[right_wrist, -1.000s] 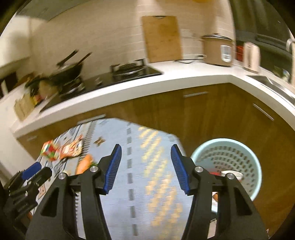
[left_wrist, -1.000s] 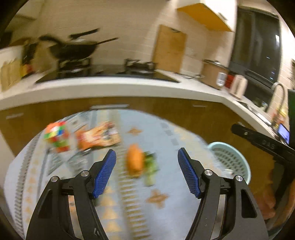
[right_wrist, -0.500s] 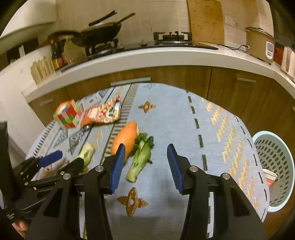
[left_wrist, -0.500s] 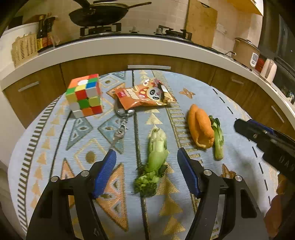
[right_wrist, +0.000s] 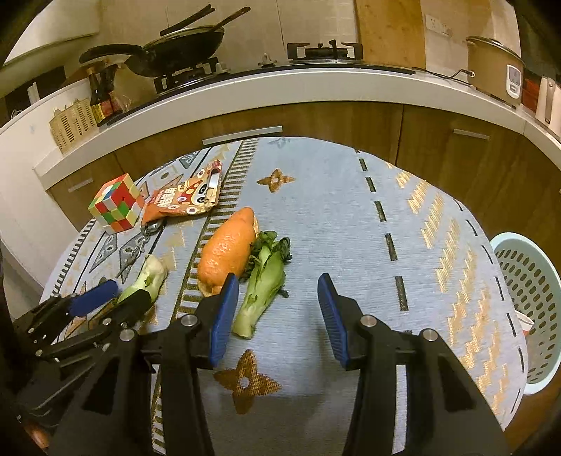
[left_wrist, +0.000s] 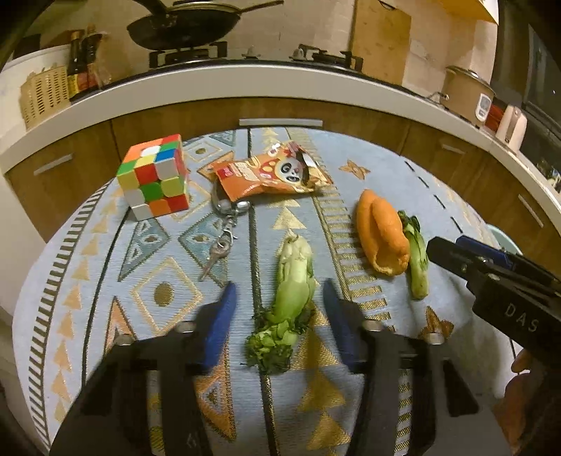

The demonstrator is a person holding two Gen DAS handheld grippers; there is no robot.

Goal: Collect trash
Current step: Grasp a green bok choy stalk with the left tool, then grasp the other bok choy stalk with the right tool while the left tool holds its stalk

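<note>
On the round patterned table, my left gripper [left_wrist: 278,291] is open, its blue fingers on either side of a green vegetable stalk [left_wrist: 292,280]; it is not closed on it. To the right lie an orange peel [left_wrist: 380,236] and a second green stalk [left_wrist: 415,256]. My right gripper [right_wrist: 277,284] is open and empty, low over the table, with the second stalk [right_wrist: 261,284] just inside its left finger and the peel [right_wrist: 228,250] to its left. An orange snack wrapper [left_wrist: 271,172] lies further back. A pale blue trash basket [right_wrist: 526,294] stands beside the table at the right.
A Rubik's cube [left_wrist: 154,175] and a key on a keyring [left_wrist: 222,233] lie at the table's back left. Brown cabinets [right_wrist: 350,122] and a white counter with a stove and wok [left_wrist: 182,24] curve behind the table.
Both grippers swung from the basket side to the table and came down low. The left gripper now straddles the green stalk; the right one is closer to the second stalk.
</note>
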